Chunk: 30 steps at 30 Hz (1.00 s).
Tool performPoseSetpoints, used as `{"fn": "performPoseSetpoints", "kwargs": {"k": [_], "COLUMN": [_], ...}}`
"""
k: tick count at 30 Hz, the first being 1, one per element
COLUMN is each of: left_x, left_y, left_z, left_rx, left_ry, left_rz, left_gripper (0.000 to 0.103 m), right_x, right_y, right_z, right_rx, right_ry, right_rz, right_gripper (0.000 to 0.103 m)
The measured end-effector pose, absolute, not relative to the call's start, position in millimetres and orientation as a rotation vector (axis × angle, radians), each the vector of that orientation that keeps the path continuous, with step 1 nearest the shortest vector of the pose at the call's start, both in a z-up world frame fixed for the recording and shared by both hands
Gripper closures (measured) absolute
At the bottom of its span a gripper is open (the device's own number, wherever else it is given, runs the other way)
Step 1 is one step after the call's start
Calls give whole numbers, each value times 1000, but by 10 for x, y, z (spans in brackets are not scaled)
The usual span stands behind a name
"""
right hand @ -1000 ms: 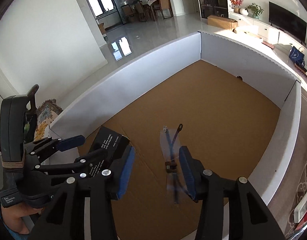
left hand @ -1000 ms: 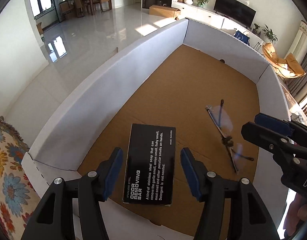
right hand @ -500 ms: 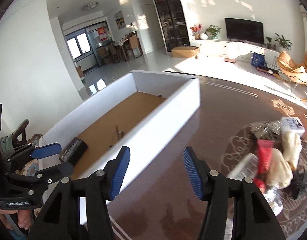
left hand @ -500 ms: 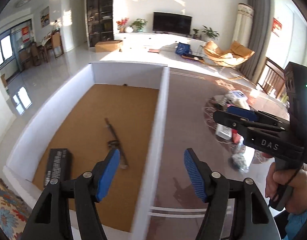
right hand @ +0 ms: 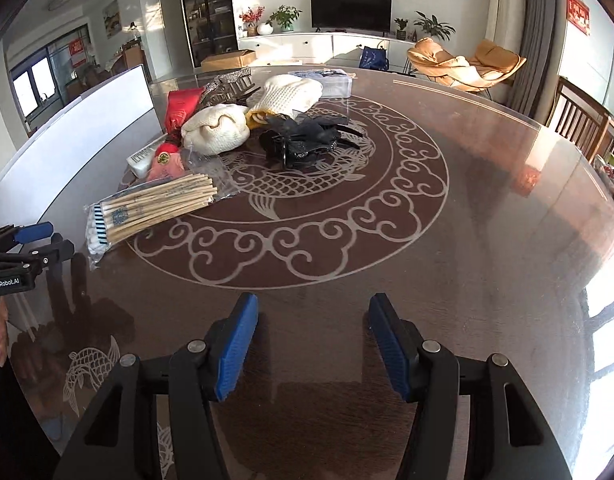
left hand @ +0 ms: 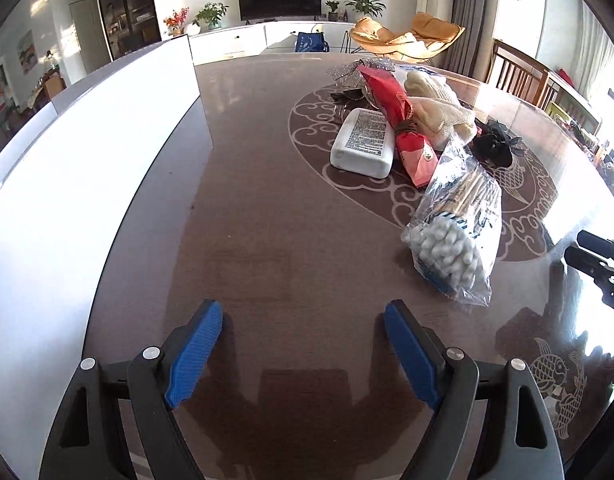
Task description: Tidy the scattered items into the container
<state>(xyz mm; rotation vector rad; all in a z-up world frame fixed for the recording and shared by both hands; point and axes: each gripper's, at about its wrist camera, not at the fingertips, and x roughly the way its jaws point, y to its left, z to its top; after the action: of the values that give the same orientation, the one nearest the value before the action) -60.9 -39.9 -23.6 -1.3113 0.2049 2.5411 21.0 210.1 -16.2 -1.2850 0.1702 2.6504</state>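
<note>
Left wrist view: crinkly clear bag of cotton swabs, perhaps paper-stemmed; both grippers spread, empty.

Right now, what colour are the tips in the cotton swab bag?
White tips on the cotton swab bag; clearest in the left wrist view.

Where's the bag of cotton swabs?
The bag of cotton swabs lies on the table, at the near end of the pile, just in front of the red packet.

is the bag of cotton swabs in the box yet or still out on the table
Out. The bag of cotton swabs lies flat on the table beside the pile, apart from the white box wall.
</note>
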Motion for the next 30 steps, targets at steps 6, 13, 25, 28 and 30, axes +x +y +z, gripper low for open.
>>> {"fn": "performPoseSetpoints", "kwargs": {"k": [6,13,25,28,30], "left_x": [-591,-650,-660,-658,-657], "left_y": [-414,-410,-404,-404,-405], "left_z": [-292,-340,-350,-350,-350], "left_rx": [-1273,-1321,-1322,-1322,-1322], "left_ry": [195,192,192,192,193], "left_rz": [2556,2554,2554,2554,2554], "left_gripper": [17,0,0,0,0], "right_x": [110,59,46,45,45], "right_y": [2027,2028,2031,2031,2032], "right_z": [-245,-291,-299,-300,-300], "right_rx": [-1296,-1299,-1297,-1297,-1297], "right_ry": [130,144,151,151,151], "right_rz": [2638,2614,2598,2597,2598], "right_gripper": [41,31,27,26,26]}}
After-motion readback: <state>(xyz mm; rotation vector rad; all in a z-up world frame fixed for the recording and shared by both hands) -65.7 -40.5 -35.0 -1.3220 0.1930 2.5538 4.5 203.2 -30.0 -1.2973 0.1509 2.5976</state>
